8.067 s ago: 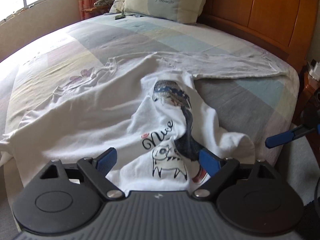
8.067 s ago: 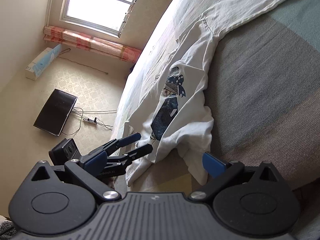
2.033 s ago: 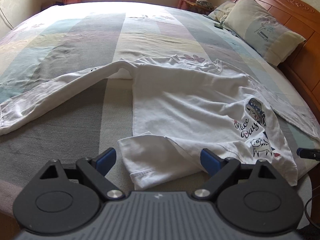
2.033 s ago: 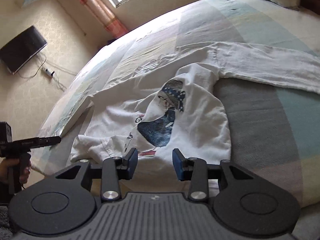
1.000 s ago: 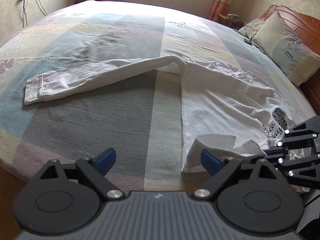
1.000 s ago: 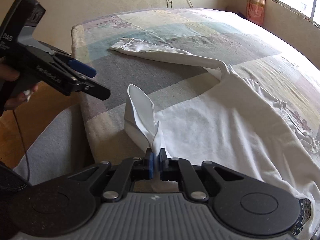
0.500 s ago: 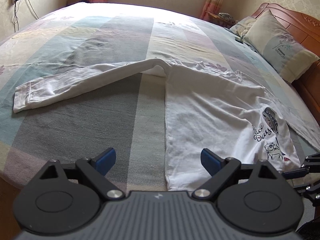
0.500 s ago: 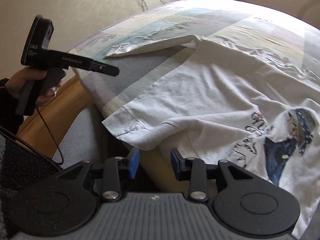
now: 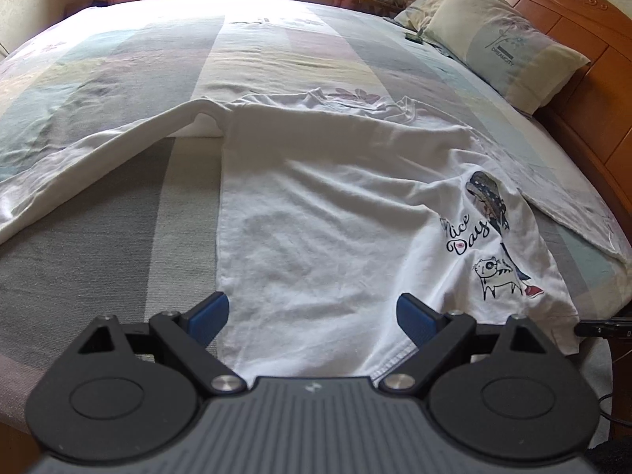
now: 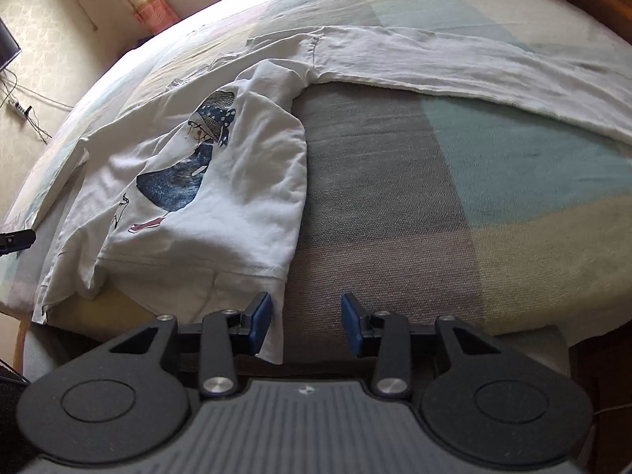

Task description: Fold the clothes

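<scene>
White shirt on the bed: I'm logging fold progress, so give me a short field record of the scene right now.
garment: white long-sleeved cotton shirt with a cartoon print, spread on the striped bedspread
sleeves: both stretched outward
right side: folded over, print facing up
hem: at the near bed edge
left gripper: open, over the hem
right gripper: open, at the hem corner

Sunlit bed [image 9: 300, 55], perhaps wooden headboard [image 9: 584, 27]

The white shirt [image 9: 324, 213] has one sleeve [image 9: 59, 181] cut off at the left edge, its hem hidden behind the left gripper [image 9: 312, 318].
</scene>
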Motion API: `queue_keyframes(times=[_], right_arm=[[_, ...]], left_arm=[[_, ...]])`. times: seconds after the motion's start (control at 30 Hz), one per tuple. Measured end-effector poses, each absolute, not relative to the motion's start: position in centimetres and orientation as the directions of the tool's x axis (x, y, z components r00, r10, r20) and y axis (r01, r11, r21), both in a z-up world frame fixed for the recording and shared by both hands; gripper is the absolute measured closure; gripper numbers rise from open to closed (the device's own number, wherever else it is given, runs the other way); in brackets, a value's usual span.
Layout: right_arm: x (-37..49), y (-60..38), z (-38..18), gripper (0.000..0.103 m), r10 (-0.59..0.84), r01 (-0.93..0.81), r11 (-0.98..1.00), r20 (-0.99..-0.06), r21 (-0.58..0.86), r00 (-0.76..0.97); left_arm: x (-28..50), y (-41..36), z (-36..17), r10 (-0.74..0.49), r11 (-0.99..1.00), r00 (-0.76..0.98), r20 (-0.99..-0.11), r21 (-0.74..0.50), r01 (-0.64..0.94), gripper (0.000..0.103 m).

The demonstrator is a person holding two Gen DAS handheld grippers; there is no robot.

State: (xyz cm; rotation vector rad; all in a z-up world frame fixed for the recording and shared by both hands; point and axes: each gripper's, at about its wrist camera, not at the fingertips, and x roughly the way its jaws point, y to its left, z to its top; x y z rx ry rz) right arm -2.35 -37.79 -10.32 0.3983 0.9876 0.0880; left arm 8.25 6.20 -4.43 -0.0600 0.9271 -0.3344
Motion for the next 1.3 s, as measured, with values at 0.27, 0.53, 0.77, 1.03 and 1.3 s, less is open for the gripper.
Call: queue_keyframes(times=[0.27,0.53,0.77,1.03,1.3], right_arm=[[-2.0,-34.3,-10.5,0.092,0.345,-0.021,0.918,-0.77,0.396,0.537],[-3.3,-36.8,-5.6,0.094,0.297,-0.009,0.929,-0.734,0.369,0.611],[-3.0,-38.2,-4.5,0.093,0.206,-0.019,0.972,-0.812,0.234,0.547],[-2.4,-38.6,-4.3,0.056,0.17,0.007,0.977,-0.802,0.212,0.573],[4.0,-43.0,-3.9,0.026,0.299,0.103,0.862,-0.66,0.497,0.689]], left_arm=[[8.1,5.5,-4.6,-0.292,0.95,0.538,-0.791,-0.176,0.257,0.011],[8.0,6.3,-4.7,-0.283,0.955,0.546,-0.788,-0.176,0.24,0.011],[8.1,6.8,-4.9,-0.276,0.957,0.545,-0.792,-0.174,0.232,0.011],[9.3,7.6,-4.9,-0.273,0.958,0.545,-0.792,-0.173,0.229,0.011],[13.6,8.0,-4.3,-0.283,0.956,0.56,-0.778,-0.181,0.231,0.011]])
